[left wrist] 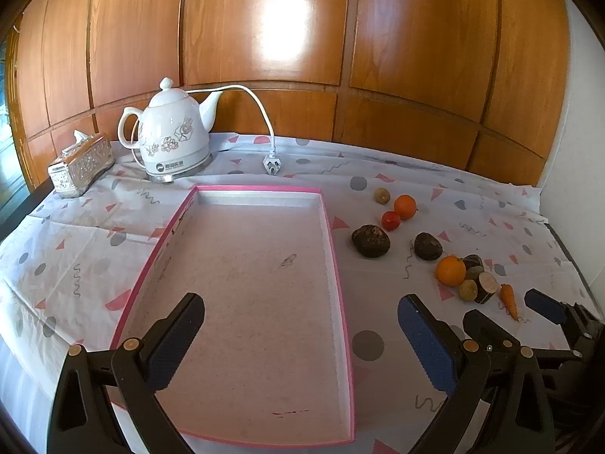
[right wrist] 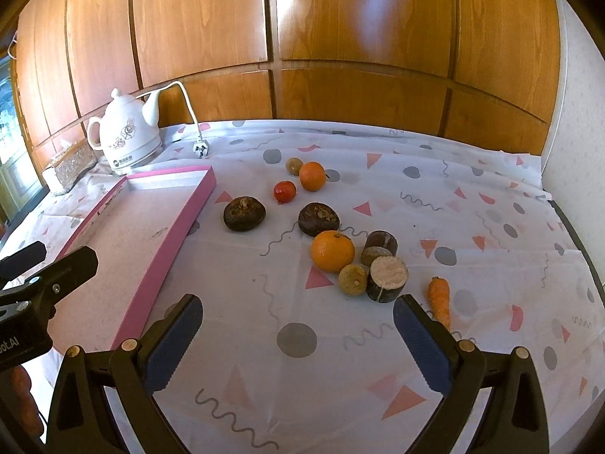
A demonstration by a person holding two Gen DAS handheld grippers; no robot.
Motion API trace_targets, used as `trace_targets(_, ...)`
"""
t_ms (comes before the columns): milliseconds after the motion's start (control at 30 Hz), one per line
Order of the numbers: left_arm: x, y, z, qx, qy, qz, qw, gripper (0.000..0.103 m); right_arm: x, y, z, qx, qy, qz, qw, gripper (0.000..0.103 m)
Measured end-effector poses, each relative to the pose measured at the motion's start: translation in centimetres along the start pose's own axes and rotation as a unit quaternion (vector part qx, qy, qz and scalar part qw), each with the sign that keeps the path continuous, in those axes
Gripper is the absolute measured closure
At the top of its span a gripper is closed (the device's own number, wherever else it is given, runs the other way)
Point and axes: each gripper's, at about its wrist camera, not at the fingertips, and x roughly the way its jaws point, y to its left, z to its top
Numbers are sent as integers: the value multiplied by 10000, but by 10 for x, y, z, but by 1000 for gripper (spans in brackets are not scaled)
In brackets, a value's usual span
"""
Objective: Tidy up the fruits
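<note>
tissue box (left wrist: 81, 164) and kettle (left wrist: 172, 134) stood at the tabletop's far left corner. pink tray (left wrist: 332, 249) lay left of centre, nothing in it, long axis running near edge to far edge. my left gripper (left wrist: 300, 344) hung over the tray's near end, jaws wide, holding nothing. right gripper (right wrist: 297, 340) also wide and empty, over bare cloth near the front edge. fruit lay loose to the right of the tray; nearest orange (right wrist: 332, 251) sat ahead of the right jaws, slightly right of their centreline. carrot (right wrist: 440, 299) lay just beside the right finger, pointing toward the near edge. judged the right hand nearer the fruit.
</note>
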Motion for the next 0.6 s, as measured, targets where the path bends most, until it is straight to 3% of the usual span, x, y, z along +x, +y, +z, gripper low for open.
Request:
trace_targets(533,-1,-7,-2,75,40,-85,9999,0,-3,-13,0,134,9,42,9999,1)
trace_targets(600,0,-10,-2,112,60,-148,9998,0,-1,-22,-2,203,110,120,9997,5)
